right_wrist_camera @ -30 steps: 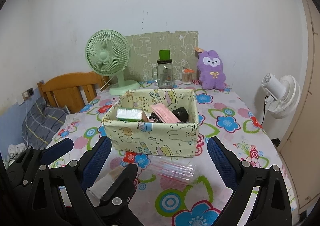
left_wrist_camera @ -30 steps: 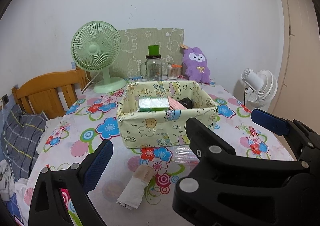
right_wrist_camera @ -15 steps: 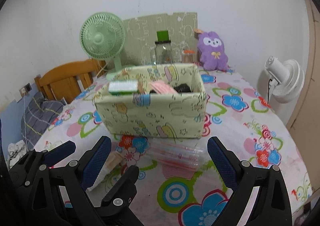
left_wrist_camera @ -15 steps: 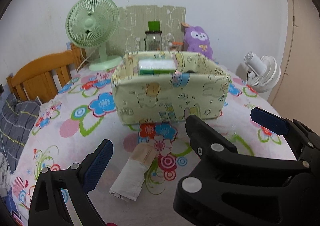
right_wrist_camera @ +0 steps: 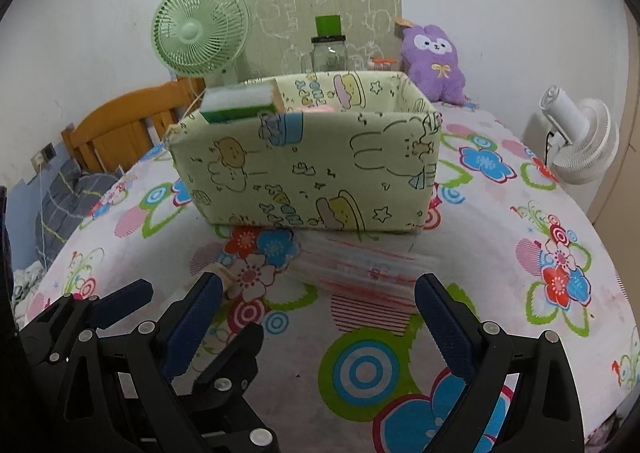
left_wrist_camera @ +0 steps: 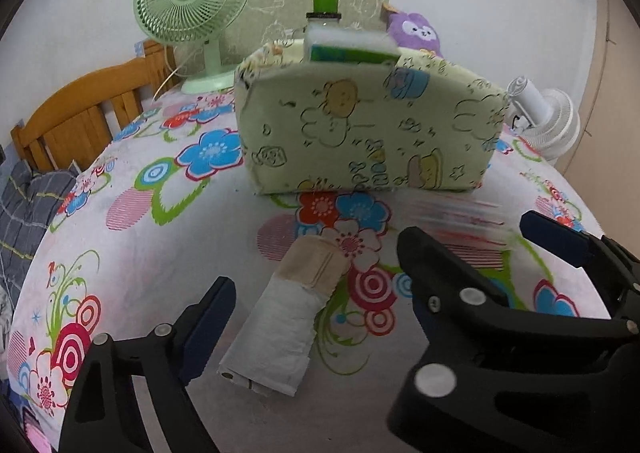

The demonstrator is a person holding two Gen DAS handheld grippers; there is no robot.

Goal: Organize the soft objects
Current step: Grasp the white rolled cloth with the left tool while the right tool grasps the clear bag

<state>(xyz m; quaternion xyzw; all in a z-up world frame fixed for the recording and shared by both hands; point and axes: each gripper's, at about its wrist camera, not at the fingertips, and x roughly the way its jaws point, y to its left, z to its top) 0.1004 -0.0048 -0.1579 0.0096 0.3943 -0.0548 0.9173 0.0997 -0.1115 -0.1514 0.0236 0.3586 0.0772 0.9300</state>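
Here the left gripper (left_wrist_camera: 316,293) has its jaws closing, the folded grey pouch (left_wrist_camera: 286,327) lying between them, untouched. The right gripper (right_wrist_camera: 318,311) gapes wide behind the clear bag (right_wrist_camera: 362,267), which lies before the fabric box (right_wrist_camera: 304,169).

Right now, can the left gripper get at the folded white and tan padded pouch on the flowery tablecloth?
Probably yes: the pouch lies bare just ahead of the closing, empty left gripper.
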